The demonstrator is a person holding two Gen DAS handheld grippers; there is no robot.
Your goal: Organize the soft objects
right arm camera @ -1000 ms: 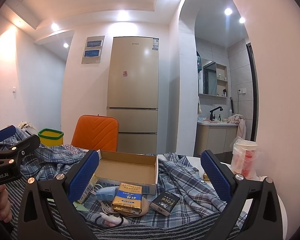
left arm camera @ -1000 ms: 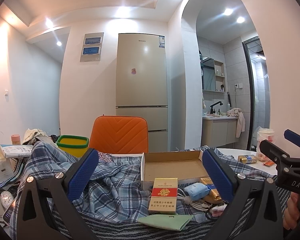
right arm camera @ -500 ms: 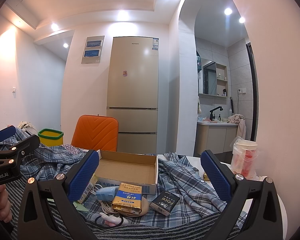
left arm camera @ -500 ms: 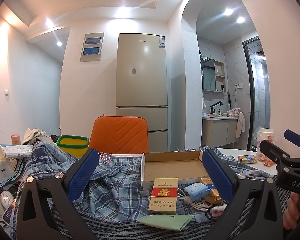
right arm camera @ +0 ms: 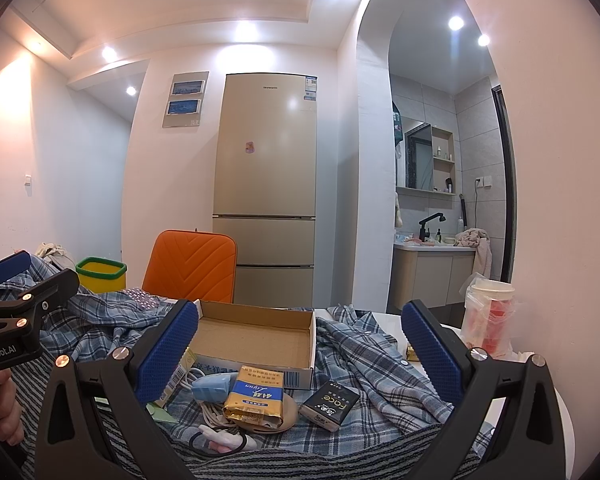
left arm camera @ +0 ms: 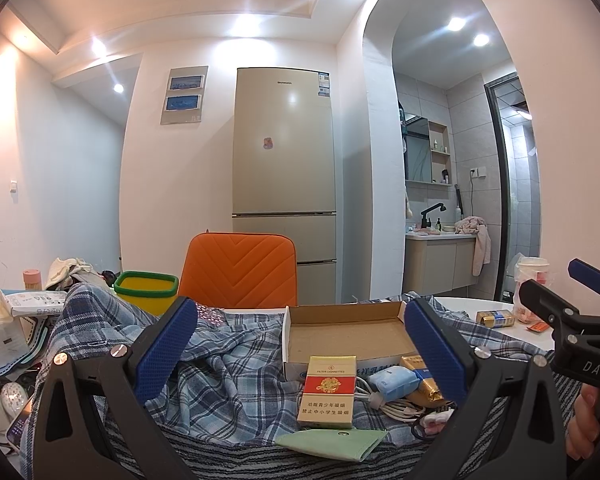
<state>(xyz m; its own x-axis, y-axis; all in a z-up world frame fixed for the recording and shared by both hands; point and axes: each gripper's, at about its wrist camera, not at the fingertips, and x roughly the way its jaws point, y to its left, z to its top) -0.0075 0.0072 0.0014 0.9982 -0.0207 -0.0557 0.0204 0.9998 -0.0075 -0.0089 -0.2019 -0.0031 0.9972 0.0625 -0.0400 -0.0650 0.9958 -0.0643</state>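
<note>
A blue plaid shirt [left arm camera: 228, 364] lies rumpled over the table, also in the right wrist view [right arm camera: 380, 364]. On it stands an open cardboard box [left arm camera: 348, 332], empty inside, also seen from the right [right arm camera: 256, 340]. In front of it lie a red-and-gold cigarette pack [left arm camera: 328, 392], a green cloth pouch [left arm camera: 332, 442], a blue tissue pack [right arm camera: 214, 386], a gold packet [right arm camera: 256, 400], a black pack [right arm camera: 330, 404], a white cable and a hair tie [right arm camera: 220, 442]. My left gripper [left arm camera: 300, 348] and right gripper [right arm camera: 300, 348] are both open, empty, held above these items.
An orange chair [left arm camera: 240, 272] stands behind the table, with a yellow bin [left arm camera: 146, 292] beside it and a fridge [left arm camera: 284, 184] farther back. Boxes and clutter [left arm camera: 4, 328] sit at the left. A bagged cup [right arm camera: 488, 316] stands on the white table at the right.
</note>
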